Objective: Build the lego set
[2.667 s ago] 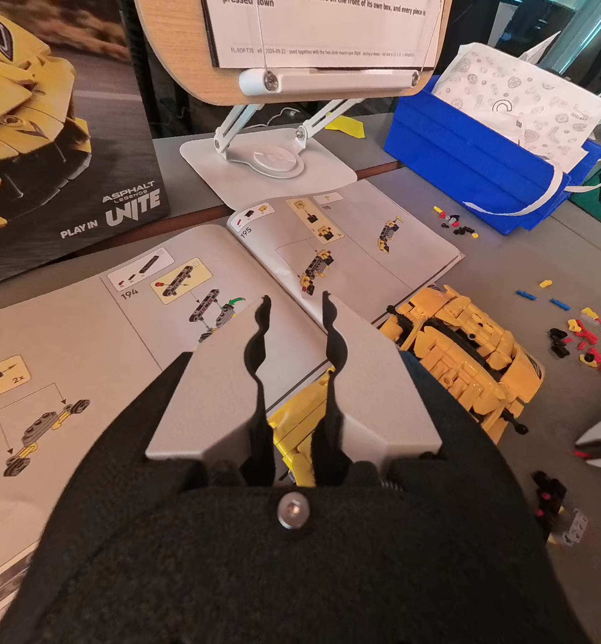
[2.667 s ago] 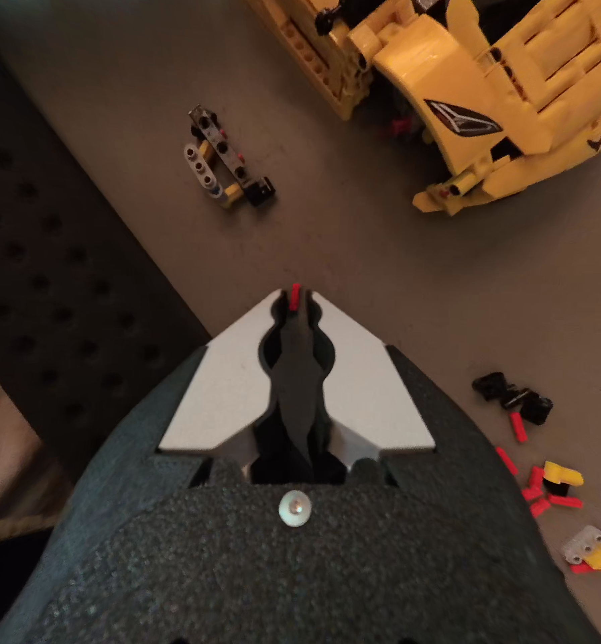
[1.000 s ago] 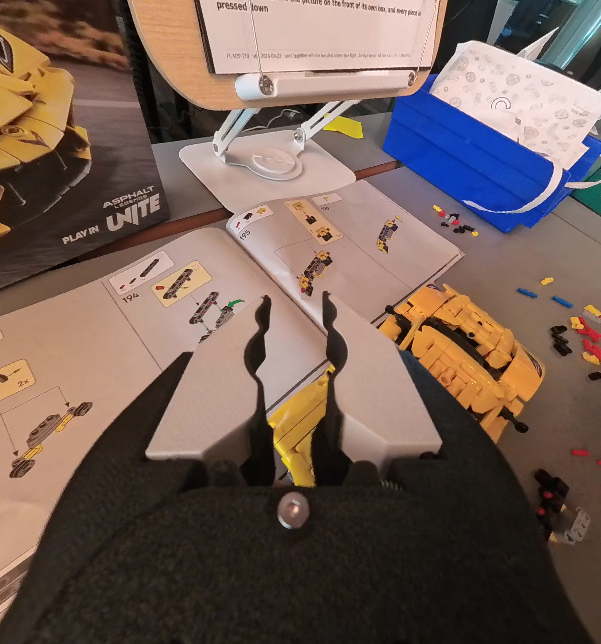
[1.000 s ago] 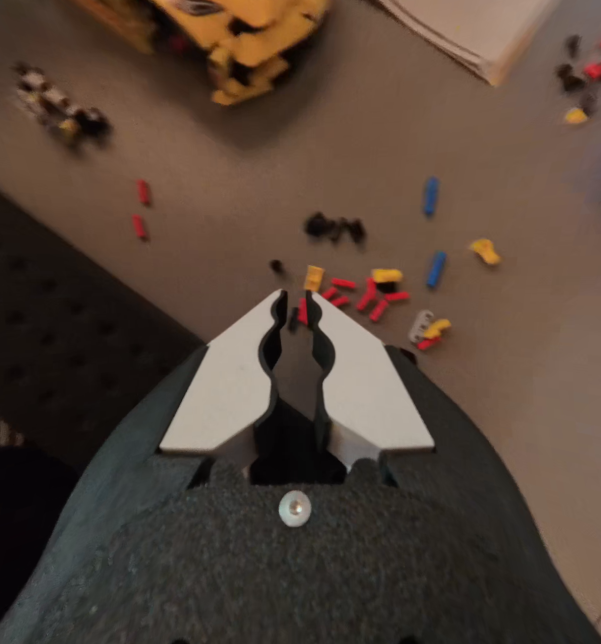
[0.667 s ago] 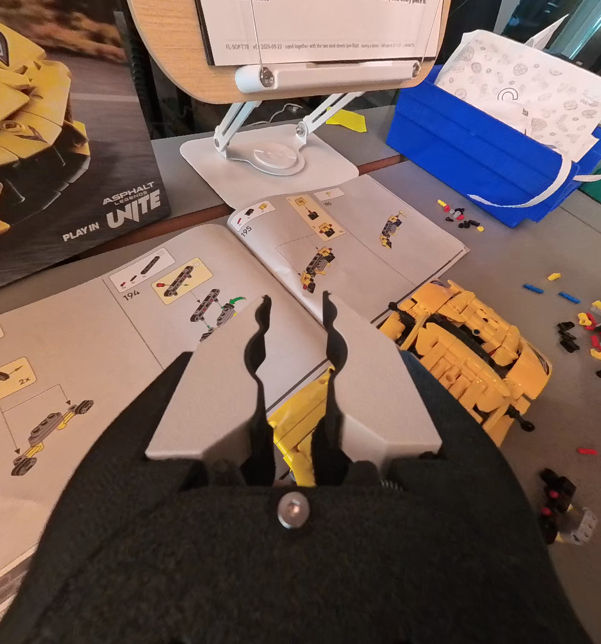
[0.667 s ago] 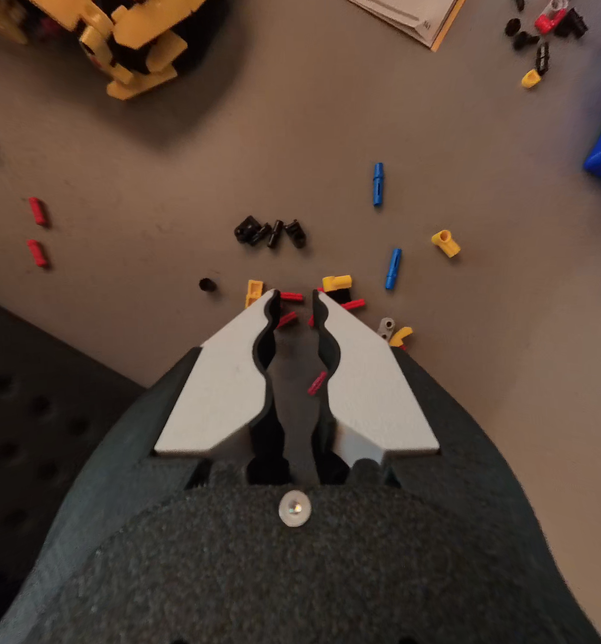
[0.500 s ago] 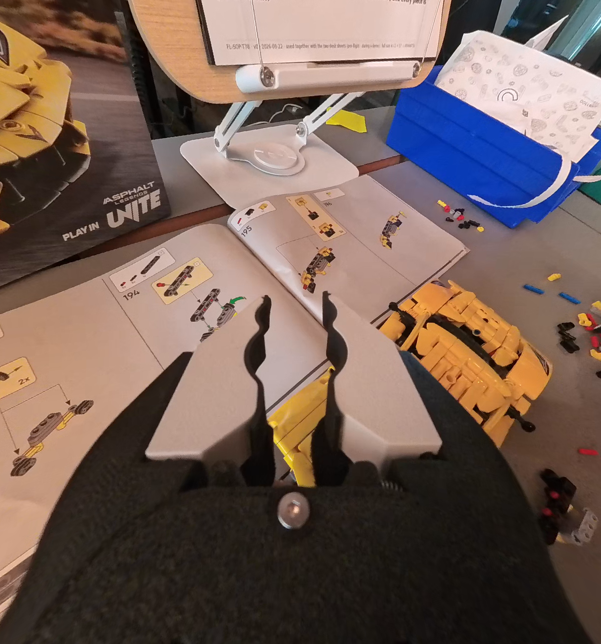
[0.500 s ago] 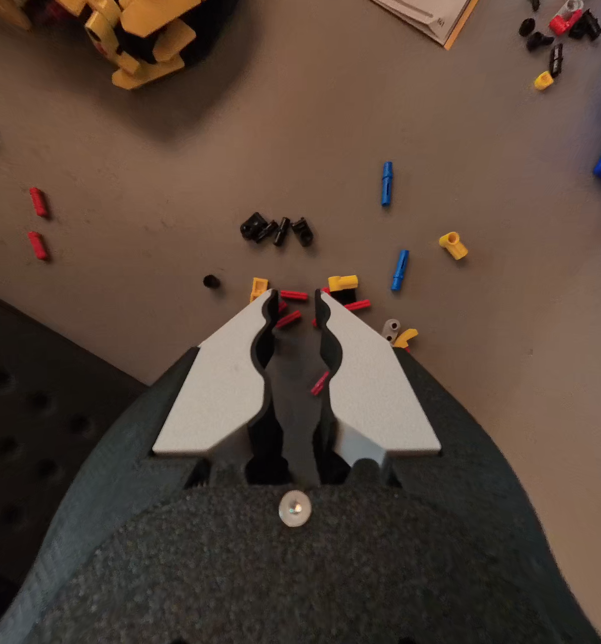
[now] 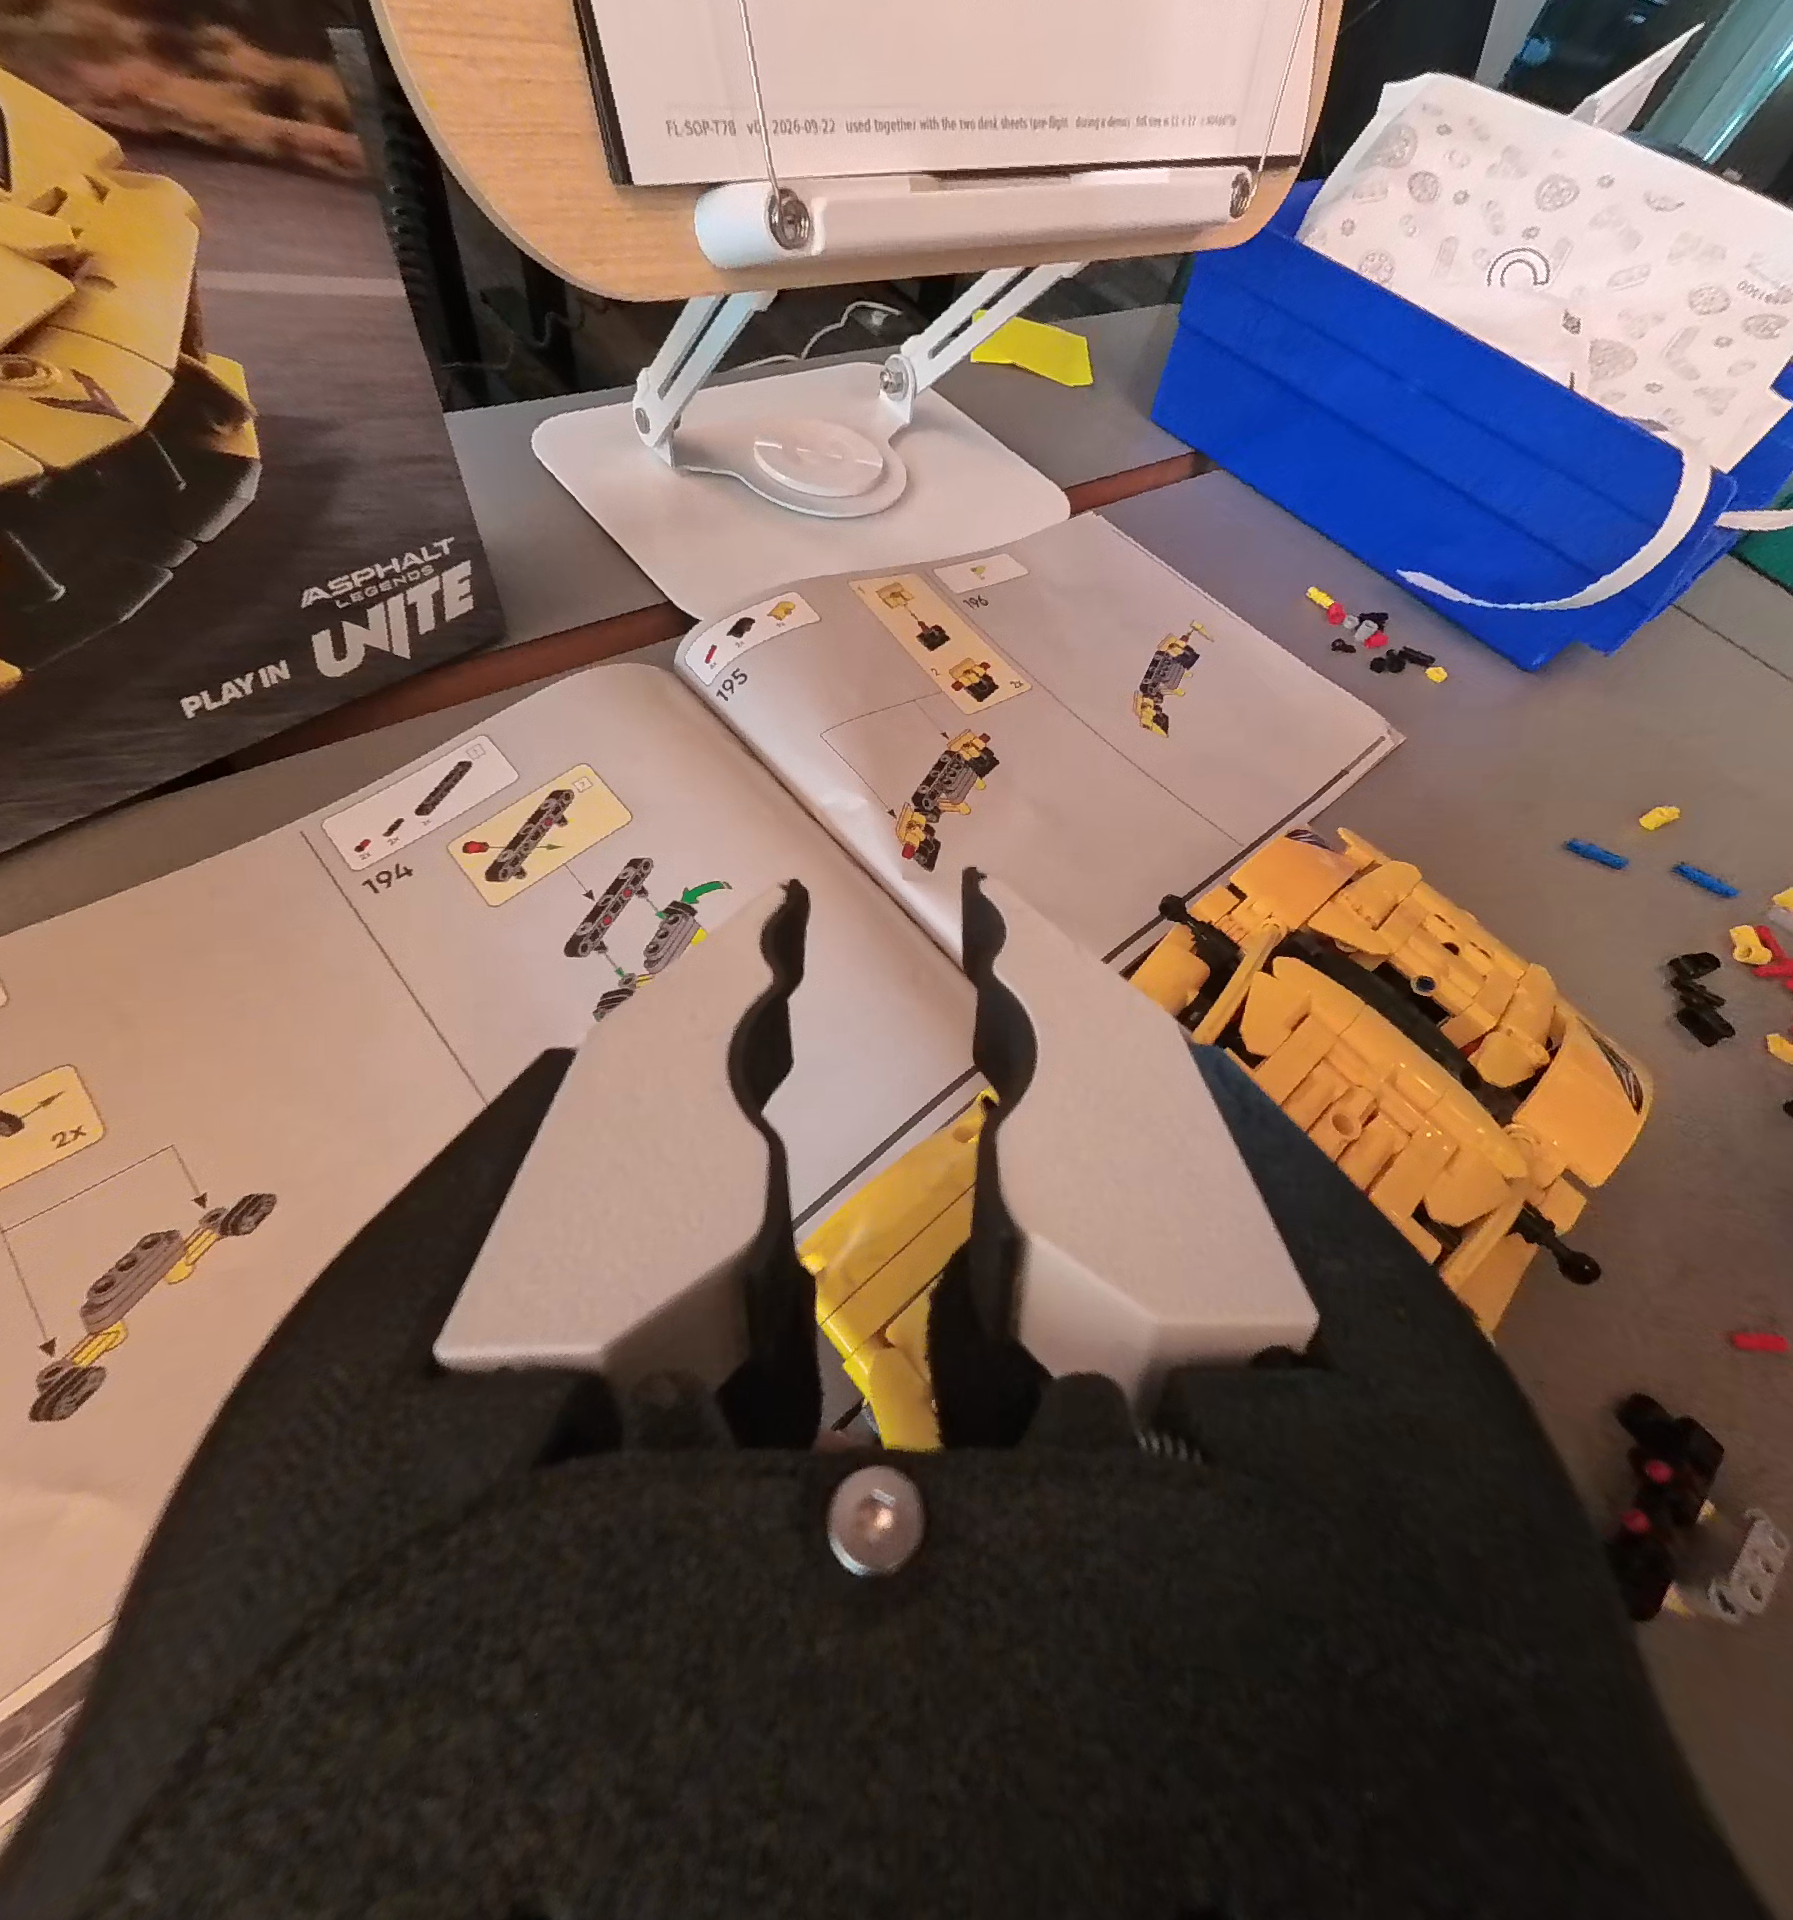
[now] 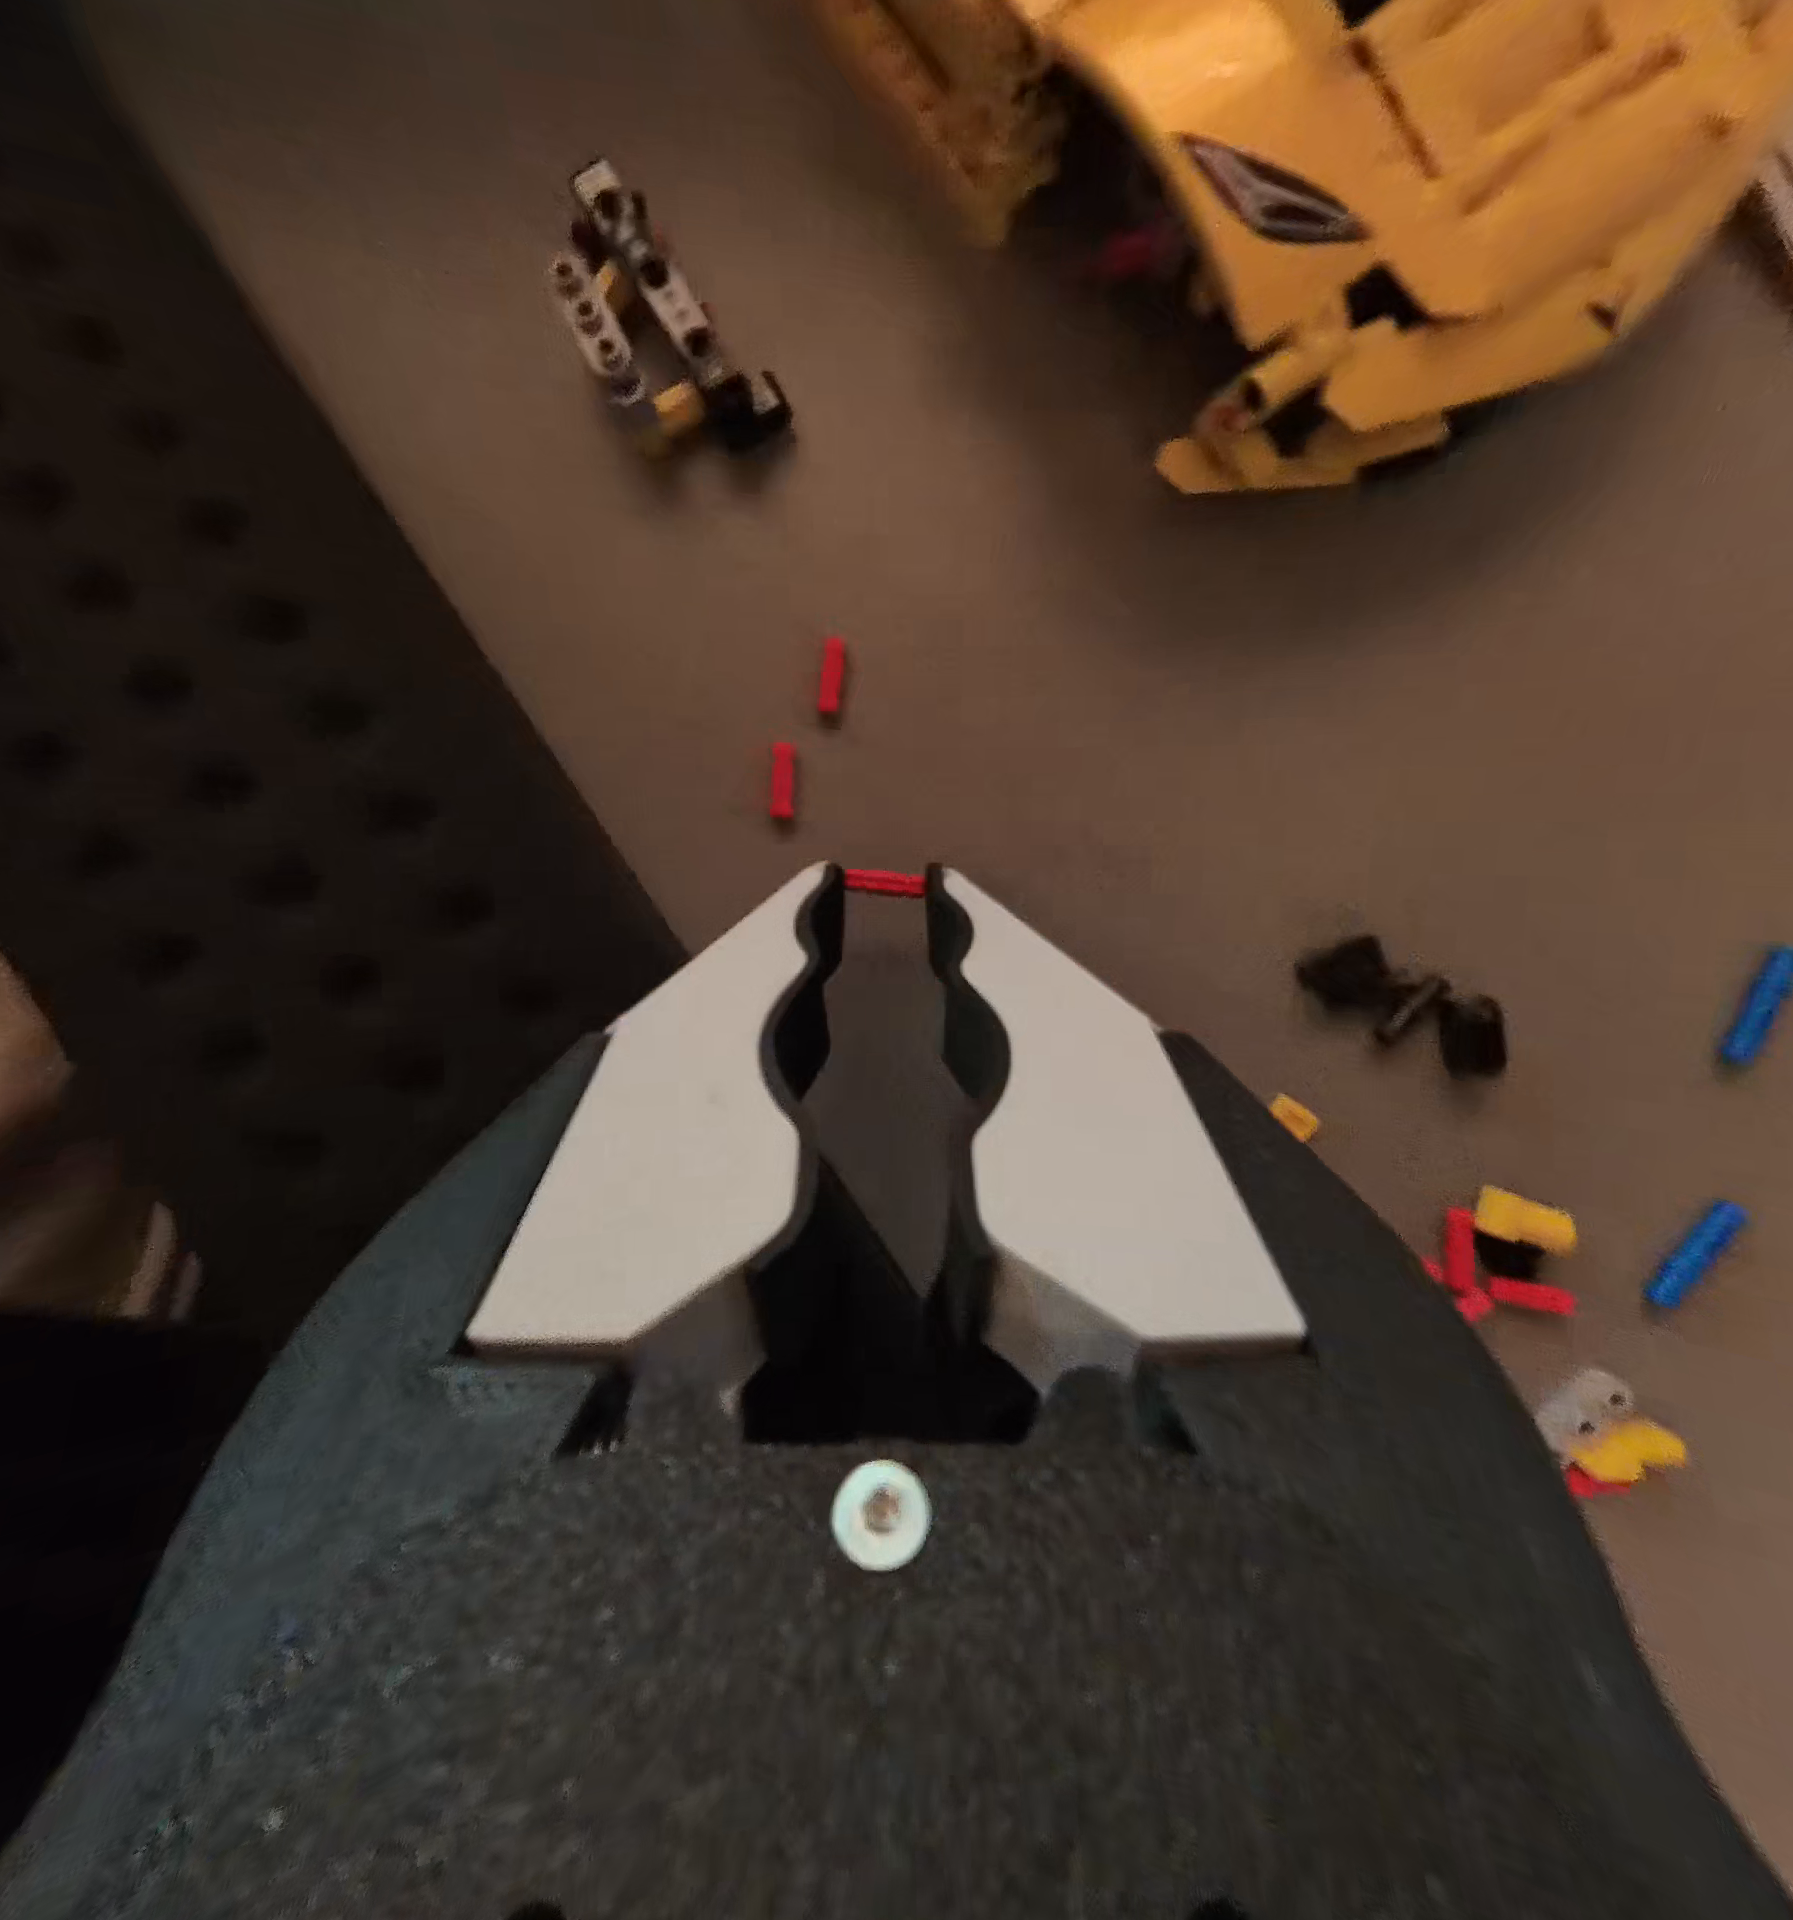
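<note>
My right gripper (image 10: pixel 884 881) is shut on a small red pin (image 10: pixel 884 883), held crosswise between its fingertips above the grey table. Two more red pins (image 10: pixel 830 675) lie just ahead of it. A small black and grey sub-assembly (image 10: pixel 653 312) lies further ahead, left of the yellow lego car (image 10: pixel 1391 229). My left gripper (image 9: pixel 879 896) is open and empty, hovering over the open instruction booklet (image 9: pixel 559 831). The yellow car (image 9: pixel 1391 1060) sits to its right, and a yellow part (image 9: pixel 892 1278) shows below its fingers.
Loose red, black, blue and yellow pieces (image 10: pixel 1494 1247) lie at the right. A dark perforated mat (image 10: pixel 144 623) runs along the left. A blue bin (image 9: pixel 1443 457), a white document stand (image 9: pixel 809 468) and the set's box (image 9: pixel 144 416) stand at the back. The left gripper's tips are roughly 35 cm from the right gripper's.
My right gripper closed on a red pin in the loose pile, then swung left toward the sub-assembly and car. The left gripper has barely moved.
</note>
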